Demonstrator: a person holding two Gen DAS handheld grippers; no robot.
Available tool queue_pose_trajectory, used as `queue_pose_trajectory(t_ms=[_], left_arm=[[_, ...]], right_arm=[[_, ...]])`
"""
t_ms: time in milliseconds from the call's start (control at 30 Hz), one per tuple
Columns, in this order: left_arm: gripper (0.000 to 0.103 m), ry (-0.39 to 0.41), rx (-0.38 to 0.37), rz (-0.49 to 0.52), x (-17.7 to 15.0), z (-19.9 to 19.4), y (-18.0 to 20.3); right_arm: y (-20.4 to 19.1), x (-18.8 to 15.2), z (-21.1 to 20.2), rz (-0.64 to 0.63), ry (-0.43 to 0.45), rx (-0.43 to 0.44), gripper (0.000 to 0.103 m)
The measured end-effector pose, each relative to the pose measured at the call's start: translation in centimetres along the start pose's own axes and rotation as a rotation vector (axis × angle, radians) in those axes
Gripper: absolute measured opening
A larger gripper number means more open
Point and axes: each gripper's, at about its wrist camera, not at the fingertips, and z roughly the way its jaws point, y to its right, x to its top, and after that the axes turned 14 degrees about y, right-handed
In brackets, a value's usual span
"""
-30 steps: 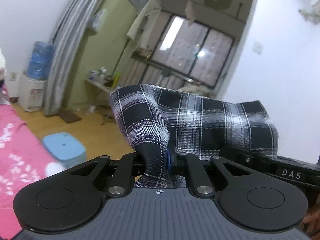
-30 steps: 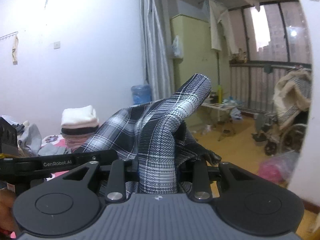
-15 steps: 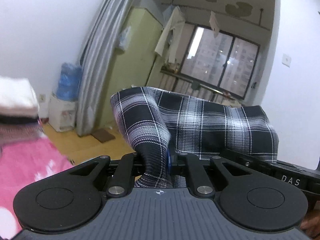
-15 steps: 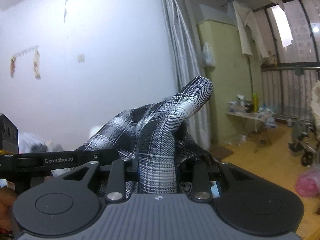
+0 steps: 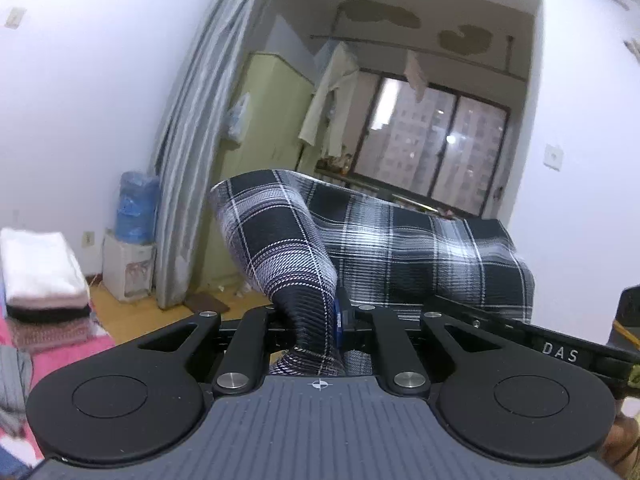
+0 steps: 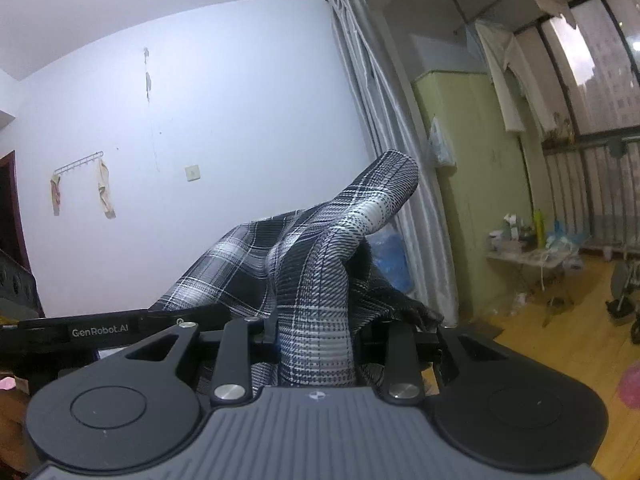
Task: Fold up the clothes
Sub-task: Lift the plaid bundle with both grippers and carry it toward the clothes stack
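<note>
Plaid black-and-white woven garment sits lower centre of the left wrist view, bunched up out of the left tongs and stretching right toward the other tool's black bar. Left tongs are clamped on a twisted roll of that cloth, nearly together. In the right wrist view the same garment fills centre frame, a thick fold standing up out of the right tongs, which are clamped on it with more fabric between them, so they sit wider. Garment is in the air between the two tools; its lower part is hidden below both cameras, so I cannot tell if it clears the bed.

Judged step: lifting the piece by two held points to spread it before a fold. Doing it well probably means:
- keep both grips tight, cloth is bunched and could slip
- pull hands apart until the top edge between them is taut, no sag
- keep both tools level so the hem hangs straight
- let the twists drop out before lowering

Pink floral bedspread lies lower left of the left view, with a stack of folded white, black and pink towels on it; lay the garment clear of that stack. Risk: uneven grips, skewed fold line.
</note>
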Motion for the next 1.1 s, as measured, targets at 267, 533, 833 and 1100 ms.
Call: queue_pose_trajectory(t_ms=[267, 533, 833, 1100], left_arm=[[0.011, -0.065, 0.067, -0.04, -2.6, 0.3, -2.6], [0.011, -0.12, 0.037, -0.138, -4.7, 1.9, -10.8], [0.011, -0.187, 0.166, -0.274, -7.0, 4.7, -24.5], [0.011, -0.224, 0.36, -0.341, -13.0, 8.4, -34.6]], right_arm=[[0.2, -2.3, 2.3, 0.004, -0.128, -0.004, 0.032], [-3.6, -6.5, 8.0, -0.092, -0.268, -0.079, 0.032], [-5.1, -15.0, 22.0, -0.118, -0.452, -0.056, 0.032], [-4.1, -26.7, 34.5, -0.074, -0.596, 0.075, 0.032]])
